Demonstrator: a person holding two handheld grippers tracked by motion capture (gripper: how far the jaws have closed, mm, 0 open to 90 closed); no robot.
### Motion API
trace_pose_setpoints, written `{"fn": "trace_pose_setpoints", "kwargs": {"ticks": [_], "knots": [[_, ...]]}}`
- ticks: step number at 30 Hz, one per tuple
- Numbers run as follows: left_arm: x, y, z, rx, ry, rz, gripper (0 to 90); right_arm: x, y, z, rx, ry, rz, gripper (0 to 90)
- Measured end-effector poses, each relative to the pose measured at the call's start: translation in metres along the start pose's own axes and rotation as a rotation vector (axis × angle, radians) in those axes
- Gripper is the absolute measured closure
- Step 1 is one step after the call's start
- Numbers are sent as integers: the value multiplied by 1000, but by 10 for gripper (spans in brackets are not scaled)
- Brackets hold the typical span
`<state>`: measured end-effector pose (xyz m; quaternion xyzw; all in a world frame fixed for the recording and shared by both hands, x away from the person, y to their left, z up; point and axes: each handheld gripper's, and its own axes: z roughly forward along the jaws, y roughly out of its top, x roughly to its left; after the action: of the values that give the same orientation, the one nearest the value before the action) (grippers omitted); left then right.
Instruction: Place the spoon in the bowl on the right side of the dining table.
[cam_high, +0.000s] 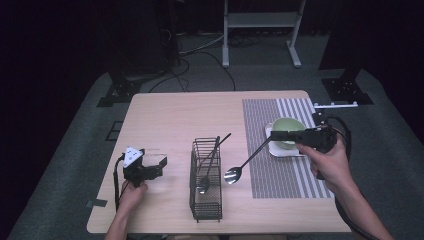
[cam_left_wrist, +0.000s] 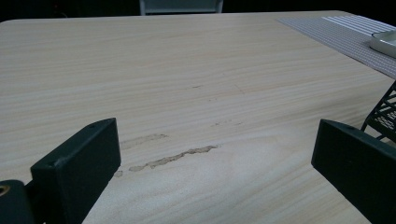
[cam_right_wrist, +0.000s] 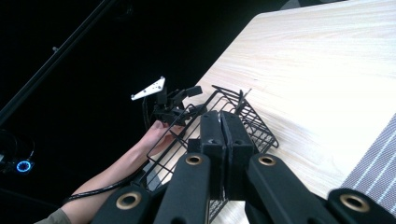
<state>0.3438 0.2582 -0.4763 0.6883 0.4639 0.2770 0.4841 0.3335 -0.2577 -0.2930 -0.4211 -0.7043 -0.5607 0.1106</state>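
Observation:
A metal spoon with a black handle hangs tilted over the table, its bowl low beside the black wire basket. My right gripper is shut on the handle's upper end, in front of the green bowl. In the right gripper view the jaws are pressed together above the basket. A second spoon lies inside the basket with its handle sticking out. My left gripper rests open on the table left of the basket, with nothing between its fingers.
The green bowl sits on a white plate on a striped placemat at the right. A corner of the basket shows by the left gripper's right jaw. The other hand and its gripper appear beyond the basket.

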Motion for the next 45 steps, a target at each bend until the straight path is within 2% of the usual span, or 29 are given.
{"fn": "trace_pose_setpoints", "kwargs": {"ticks": [11,26,45], "knots": [[0,0,0,-2,1,-2,3,-13,-6,-11,-4,-27,31,885],[0,0,0,-2,1,-3,3,-42,-18,-25,-20,-81,88,884],[0,0,0,-1,2,-1,3,-70,-25,-36,-55,-134,139,884]]}}
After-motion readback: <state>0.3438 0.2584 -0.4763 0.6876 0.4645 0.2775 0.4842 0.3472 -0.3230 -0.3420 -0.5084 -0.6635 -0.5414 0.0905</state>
